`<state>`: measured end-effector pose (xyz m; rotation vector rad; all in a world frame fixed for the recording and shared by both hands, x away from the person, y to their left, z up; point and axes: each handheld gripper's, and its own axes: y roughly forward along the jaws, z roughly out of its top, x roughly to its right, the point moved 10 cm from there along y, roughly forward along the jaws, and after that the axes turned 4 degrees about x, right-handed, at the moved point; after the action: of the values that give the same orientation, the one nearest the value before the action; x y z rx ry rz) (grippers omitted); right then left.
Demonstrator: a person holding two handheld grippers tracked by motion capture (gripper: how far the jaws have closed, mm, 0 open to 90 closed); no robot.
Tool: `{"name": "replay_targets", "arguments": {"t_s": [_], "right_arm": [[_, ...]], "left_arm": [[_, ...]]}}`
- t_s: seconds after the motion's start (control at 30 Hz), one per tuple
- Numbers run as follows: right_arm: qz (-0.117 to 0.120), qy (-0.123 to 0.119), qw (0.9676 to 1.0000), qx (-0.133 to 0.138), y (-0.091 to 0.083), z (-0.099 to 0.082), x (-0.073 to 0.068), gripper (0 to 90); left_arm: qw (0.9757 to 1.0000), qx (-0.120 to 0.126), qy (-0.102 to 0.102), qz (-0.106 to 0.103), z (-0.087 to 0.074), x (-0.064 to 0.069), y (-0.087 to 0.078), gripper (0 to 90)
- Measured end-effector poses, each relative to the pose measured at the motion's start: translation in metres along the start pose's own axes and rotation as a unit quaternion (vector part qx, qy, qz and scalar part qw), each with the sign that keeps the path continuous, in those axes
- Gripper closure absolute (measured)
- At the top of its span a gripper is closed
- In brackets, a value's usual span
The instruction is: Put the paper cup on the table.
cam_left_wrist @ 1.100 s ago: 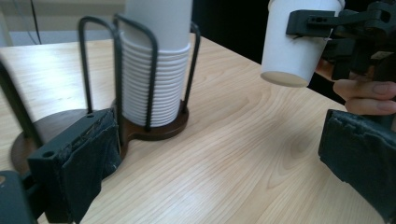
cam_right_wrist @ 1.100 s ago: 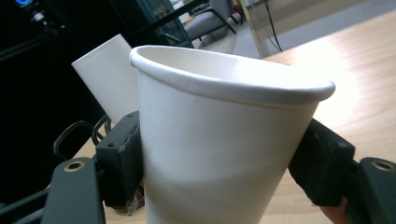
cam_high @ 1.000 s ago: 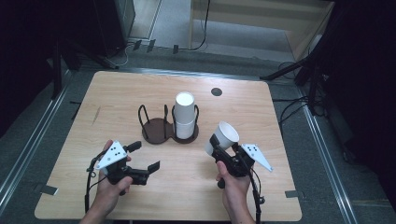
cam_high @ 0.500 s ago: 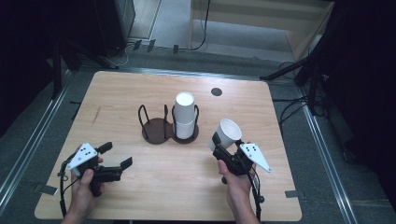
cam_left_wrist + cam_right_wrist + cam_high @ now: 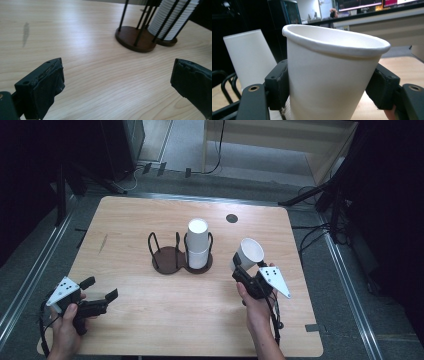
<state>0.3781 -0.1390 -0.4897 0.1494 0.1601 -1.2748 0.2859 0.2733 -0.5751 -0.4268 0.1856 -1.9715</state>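
Now my right gripper [image 5: 243, 270] is clamped on a white paper cup [image 5: 248, 254], jaws just closing in on its sides, held tilted above the table [image 5: 150, 210] just right of the cup stack [image 5: 197, 242] in the wire holder [image 5: 167, 257]. Left gripper [image 5: 100, 290] hangs apart, empty. Cup's light, thin-walled, prob. crushable: grip mid-wall, gently, w/o denting.

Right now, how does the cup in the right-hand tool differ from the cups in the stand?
The held cup is single, mouth up, tilted, clamped above the table by the right gripper. The stacked cups stand upside down in the wire holder. Both are white paper cups.
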Motion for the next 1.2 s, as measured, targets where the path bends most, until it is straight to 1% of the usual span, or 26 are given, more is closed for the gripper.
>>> {"name": "replay_targets", "arguments": {"t_s": [0.03, 0.07, 0.17, 0.2, 0.27, 0.3, 0.33, 0.43, 0.47, 0.5, 0.53, 0.57, 0.6, 0.63, 0.67, 0.7, 0.73, 0.77, 0.8, 0.87, 0.9, 1.0, 1.07, 1.1, 1.13, 1.2], "right_arm": [[0.004, -0.006, 0.9999, 0.008, 0.004, 0.004, 0.001, 28.7], [0.004, -0.010, 0.9999, 0.009, 0.005, 0.006, 0.001, 28.8], [0.004, -0.021, 0.9997, 0.011, 0.010, 0.009, 0.004, 28.8], [0.004, -0.021, 0.9997, 0.011, 0.010, 0.009, 0.004, 28.8], [0.002, -0.021, 0.9997, 0.007, 0.014, 0.008, 0.006, 28.7], [-0.003, -0.033, 0.9995, 0.003, 0.018, 0.007, 0.010, 28.7], [-0.005, -0.038, 0.9993, 0.002, 0.019, 0.007, 0.011, 28.7], [-0.013, -0.057, 0.9983, 0.001, 0.025, 0.005, 0.017, 28.8], [-0.014, -0.059, 0.9981, -0.002, 0.027, 0.004, 0.018, 28.8], [-0.016, -0.062, 0.9979, -0.003, 0.029, 0.004, 0.020, 28.9], [-0.016, -0.062, 0.9979, -0.003, 0.029, 0.004, 0.020, 28.9], [-0.023, -0.065, 0.9976, -0.006, 0.034, 0.003, 0.024, 28.8], [-0.024, -0.066, 0.9975, -0.007, 0.036, 0.002, 0.025, 28.9], [-0.027, -0.064, 0.9975, -0.007, 0.038, 0.002, 0.026, 28.9], [-0.027, -0.064, 0.9975, -0.007, 0.038, 0.002, 0.026, 28.9], [-0.034, -0.062, 0.9975, -0.009, 0.044, 0.000, 0.030, 28.7], [-0.036, -0.064, 0.9973, -0.007, 0.046, -0.001, 0.031, 28.7], [-0.036, -0.064, 0.9973, -0.007, 0.046, -0.001, 0.031, 28.7], [-0.034, -0.068, 0.9971, 0.000, 0.053, -0.003, 0.031, 28.7], [-0.035, -0.072, 0.9968, -0.001, 0.055, -0.005, 0.031, 28.7], [-0.037, -0.079, 0.9962, -0.009, 0.061, -0.010, 0.032, 28.7], [-0.037, -0.080, 0.9961, -0.010, 0.065, -0.011, 0.033, 28.7], [-0.046, -0.080, 0.9956, -0.015, 0.072, -0.014, 0.039, 28.7], [-0.046, -0.080, 0.9956, -0.015, 0.072, -0.014, 0.039, 28.7], [-0.055, -0.078, 0.9953, -0.014, 0.078, -0.017, 0.046, 28.7], [-0.062, -0.079, 0.9947, -0.021, 0.082, -0.021, 0.052, 28.7]], "left_arm": [[0.9999, 0.000, -0.006, 0.014, -0.001, -0.009, -0.002, 0.0], [0.9998, 0.002, -0.011, 0.017, -0.001, -0.013, -0.004, 0.0], [0.9995, 0.004, -0.013, 0.029, -0.001, -0.024, -0.007, 0.0], [0.9995, 0.004, -0.013, 0.029, -0.001, -0.024, -0.007, 0.0], [0.9992, 0.004, -0.017, 0.036, -0.003, -0.032, -0.009, 0.0], [0.9991, 0.004, -0.020, 0.037, -0.003, -0.034, -0.009, 0.0], [0.9991, 0.004, -0.021, 0.037, -0.005, -0.037, -0.010, 0.0], [0.9990, 0.005, -0.028, 0.036, -0.006, -0.039, -0.009, 0.0], [0.9986, 0.005, -0.041, 0.032, -0.008, -0.039, -0.008, 0.0], [0.9984, 0.006, -0.046, 0.033, -0.009, -0.040, -0.007, 0.0], [0.9984, 0.006, -0.046, 0.033, -0.009, -0.040, -0.007, 0.0], [0.9981, 0.010, -0.050, 0.035, -0.009, -0.041, -0.007, 0.0], [0.9981, 0.010, -0.050, 0.035, -0.009, -0.041, -0.007, 0.0], [0.9976, 0.015, -0.059, 0.033, -0.008, -0.041, -0.008, 0.0], [0.9976, 0.015, -0.059, 0.033, -0.008, -0.041, -0.008, 0.0], [0.9972, 0.020, -0.065, 0.031, -0.008, -0.043, -0.010, 0.0], [0.9970, 0.020, -0.068, 0.031, -0.008, -0.044, -0.010, 0.0], [0.9970, 0.020, -0.068, 0.031, -0.008, -0.044, -0.010, 0.0], [0.9968, 0.023, -0.070, 0.031, -0.007, -0.044, -0.011, 0.0], [0.9968, 0.023, -0.070, 0.031, -0.007, -0.044, -0.011, 0.0], [0.9970, 0.023, -0.067, 0.032, -0.007, -0.044, -0.010, 0.0], [0.9970, 0.024, -0.066, 0.033, -0.007, -0.044, -0.010, 0.0], [0.9969, 0.022, -0.067, 0.033, -0.008, -0.044, -0.010, 0.0], [0.9969, 0.022, -0.067, 0.033, -0.008, -0.044, -0.010, 0.0], [0.9968, 0.023, -0.070, 0.031, -0.008, -0.044, -0.010, 0.0], [0.9967, 0.023, -0.071, 0.031, -0.008, -0.044, -0.010, 0.0]]}}
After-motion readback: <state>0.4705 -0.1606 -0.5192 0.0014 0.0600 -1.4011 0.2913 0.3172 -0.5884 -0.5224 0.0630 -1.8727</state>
